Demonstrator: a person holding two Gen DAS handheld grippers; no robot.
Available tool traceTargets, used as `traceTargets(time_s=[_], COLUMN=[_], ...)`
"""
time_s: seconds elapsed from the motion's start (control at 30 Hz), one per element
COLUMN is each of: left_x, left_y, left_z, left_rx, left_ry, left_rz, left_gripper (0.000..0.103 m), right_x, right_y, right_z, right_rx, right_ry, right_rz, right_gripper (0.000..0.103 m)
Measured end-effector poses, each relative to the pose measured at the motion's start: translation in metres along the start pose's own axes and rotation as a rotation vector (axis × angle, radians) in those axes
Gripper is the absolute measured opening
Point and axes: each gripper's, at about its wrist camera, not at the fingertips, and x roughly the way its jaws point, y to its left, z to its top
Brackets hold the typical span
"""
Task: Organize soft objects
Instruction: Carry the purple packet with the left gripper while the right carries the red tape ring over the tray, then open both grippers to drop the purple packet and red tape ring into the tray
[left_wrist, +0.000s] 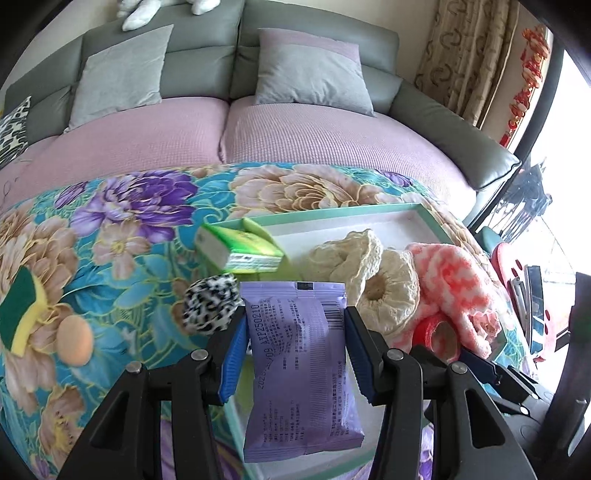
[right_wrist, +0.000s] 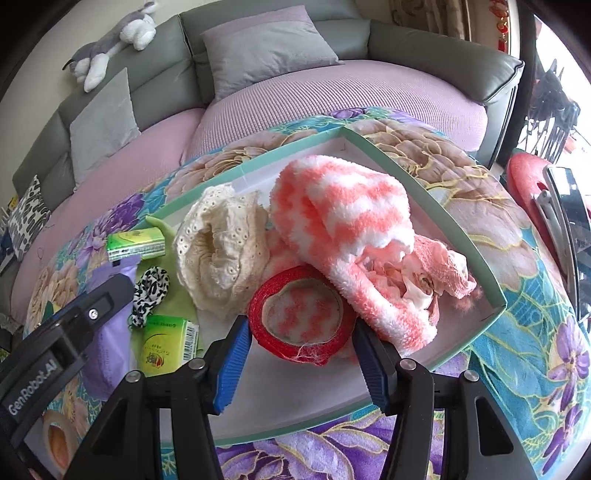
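Note:
My left gripper (left_wrist: 295, 354) is shut on a purple packet (left_wrist: 301, 369) and holds it above the near left part of a mint-rimmed white tray (left_wrist: 424, 214). My right gripper (right_wrist: 301, 354) has its jaws around a red ribbon roll (right_wrist: 301, 314) in the tray; I cannot tell whether they press it. In the tray lie a pink-and-white fluffy cloth (right_wrist: 343, 221), cream lace pieces (right_wrist: 221, 251), a leopard scrunchie (right_wrist: 149, 291) and green tissue packs (right_wrist: 170, 343). The roll also shows in the left wrist view (left_wrist: 437, 332).
A floral cloth (left_wrist: 110, 229) covers the table. A green-yellow sponge (left_wrist: 22, 314) and a peach egg-shaped puff (left_wrist: 75, 341) lie at its left. A sofa (left_wrist: 258, 122) with grey cushions stands behind. A red stool (right_wrist: 528, 184) is at the right.

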Motion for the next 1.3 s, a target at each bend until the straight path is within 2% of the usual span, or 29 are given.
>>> traceTargets(time_s=[0.2, 0.27, 0.3, 0.33, 0.53, 0.6, 0.77, 1.07, 1.13, 1.2, 1.3], left_x=[0.009, 0.009, 0.008, 0.007, -0.001, -0.005, -0.011, -0.013, -0.013, -0.013, -0.012], left_y=[-0.008, -0.01, -0.01, -0.01, -0.003, 0.002, 0.016, 0.026, 0.028, 0.031, 0.036], left_z=[0.003, 0.003, 0.003, 0.003, 0.004, 0.005, 0.006, 0.004, 0.004, 0.003, 0.002], left_rx=[0.019, 0.022, 0.022, 0.02, 0.006, -0.007, -0.042, -0.067, -0.072, -0.079, -0.092], left_ry=[-0.01, -0.009, -0.013, -0.019, -0.029, -0.032, -0.041, -0.033, -0.032, -0.03, -0.024], left_rz=[0.0, 0.004, 0.01, 0.014, 0.041, 0.055, 0.084, 0.107, 0.112, 0.119, 0.138], left_gripper=[0.054, 0.067, 0.078, 0.083, 0.084, 0.086, 0.088, 0.088, 0.088, 0.088, 0.088], right_x=[-0.001, -0.002, -0.002, -0.002, -0.006, -0.01, -0.017, -0.021, -0.02, -0.02, -0.021], right_y=[-0.004, -0.003, -0.003, -0.002, 0.006, 0.008, 0.01, 0.013, 0.013, 0.014, 0.015], right_z=[0.0, 0.001, 0.001, 0.001, 0.001, 0.001, 0.002, 0.003, 0.003, 0.003, 0.002], right_rx=[0.009, 0.008, 0.004, 0.001, -0.023, -0.027, -0.036, -0.058, -0.063, -0.069, -0.073], right_ry=[-0.004, -0.007, -0.005, -0.004, -0.012, -0.018, -0.034, -0.037, -0.035, -0.037, -0.049], right_rz=[0.007, 0.008, 0.007, 0.01, 0.009, 0.004, 0.013, -0.01, -0.015, -0.018, -0.027], right_gripper=[0.06, 0.06, 0.06, 0.06, 0.061, 0.07, 0.074, 0.075, 0.082, 0.093, 0.101])
